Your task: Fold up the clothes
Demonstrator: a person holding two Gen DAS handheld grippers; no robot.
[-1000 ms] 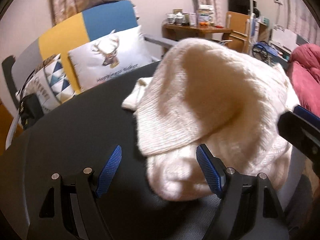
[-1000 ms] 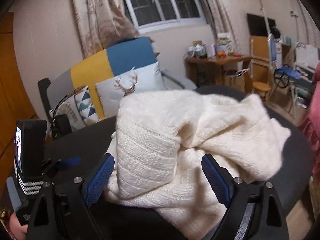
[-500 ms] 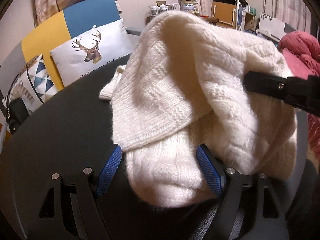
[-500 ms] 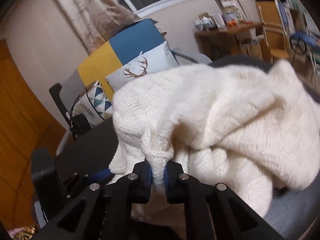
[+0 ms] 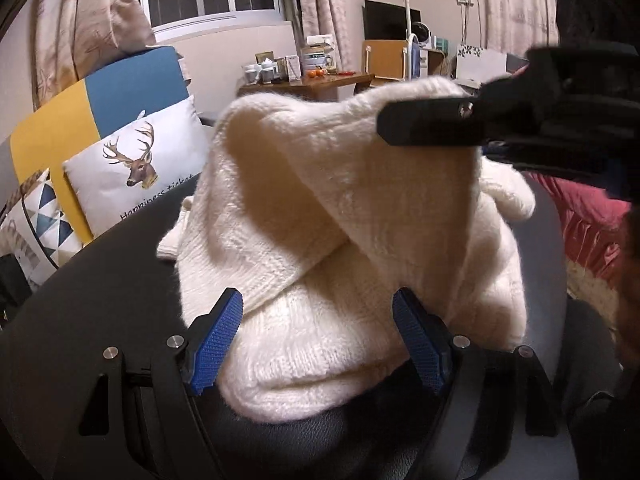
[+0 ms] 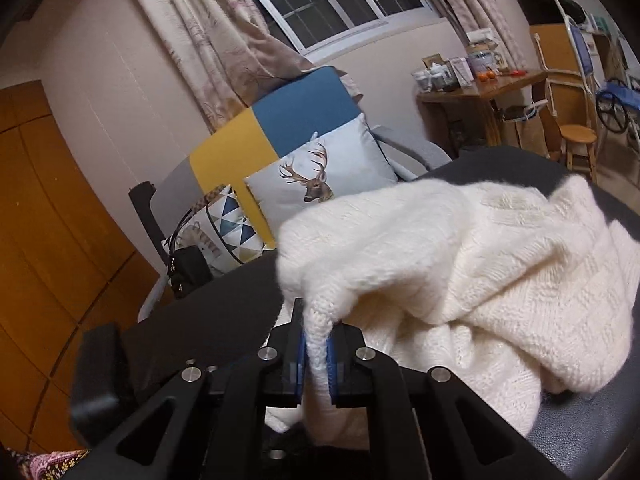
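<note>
A: Left wrist view: what shows?
B: Left gripper [image 5: 316,340], jaws wide apart, straddles a cream sweater [image 5: 320,216] heaped on the dark counter [image 5: 100,280].
A: Farther right?
B: Right gripper [image 6: 316,354], jaws clamped on its knit edge. It looks soft, floppy; grip hems.

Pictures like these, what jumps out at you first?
The big fluffy cream sweater heaped on the dark table fills the middle. The right gripper pinches a fold of it and lifts it, while the left gripper sits open around the sweater's near end. Behind, a deer pillow leans on the blue and yellow chair.
</note>
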